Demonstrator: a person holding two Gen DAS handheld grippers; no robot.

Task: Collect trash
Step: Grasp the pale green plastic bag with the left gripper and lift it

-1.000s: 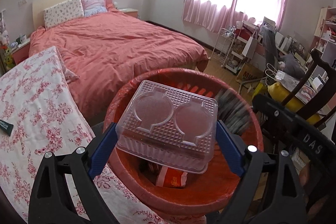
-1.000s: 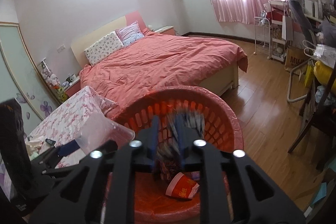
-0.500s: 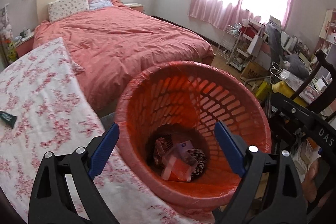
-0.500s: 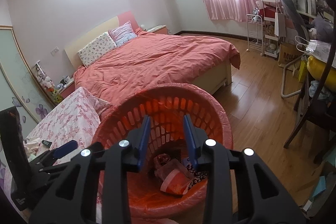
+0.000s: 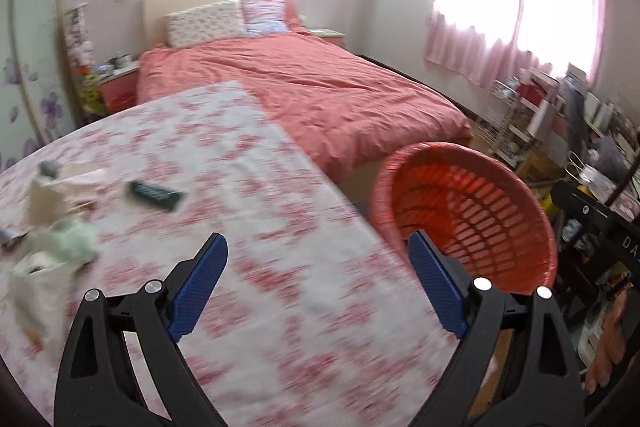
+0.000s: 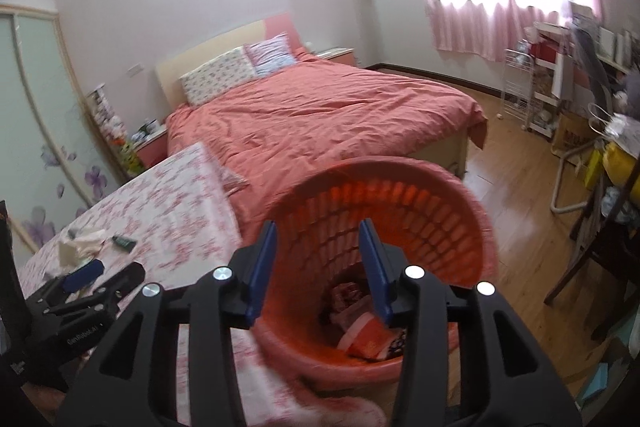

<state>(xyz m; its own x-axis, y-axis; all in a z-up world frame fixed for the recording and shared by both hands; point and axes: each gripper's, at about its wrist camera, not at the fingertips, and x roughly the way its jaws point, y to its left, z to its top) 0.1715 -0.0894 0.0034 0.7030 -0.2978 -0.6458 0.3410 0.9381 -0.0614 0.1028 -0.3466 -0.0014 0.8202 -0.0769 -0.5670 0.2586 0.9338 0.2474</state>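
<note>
An orange slotted basket point(image 5: 472, 211) point(image 6: 400, 211) stands beside the flowered table point(image 5: 248, 211). Wrappers and a clear box point(image 6: 360, 323) lie in its bottom. My left gripper point(image 5: 316, 251) is wide open and empty above the tablecloth, left of the basket. On the table's left lie a dark green wrapper point(image 5: 154, 191), crumpled tissues point(image 5: 60, 187) and a pale green wad point(image 5: 68, 241). My right gripper point(image 6: 318, 231) hangs over the basket mouth, its jaws opening with nothing between them. The left gripper point(image 6: 86, 273) also shows low left in the right wrist view.
A bed with a salmon cover point(image 5: 320, 87) fills the room behind the table. Wooden floor point(image 6: 520, 179) runs right of the basket, with a dark chair point(image 6: 592, 251), a white rack point(image 6: 520, 87) and cluttered shelves along the window wall. A nightstand point(image 5: 120, 83) sits far left.
The left gripper let the clear box fall into the basket and swung left over the table. The right gripper dropped its dark item into the basket and widened its jaws.
</note>
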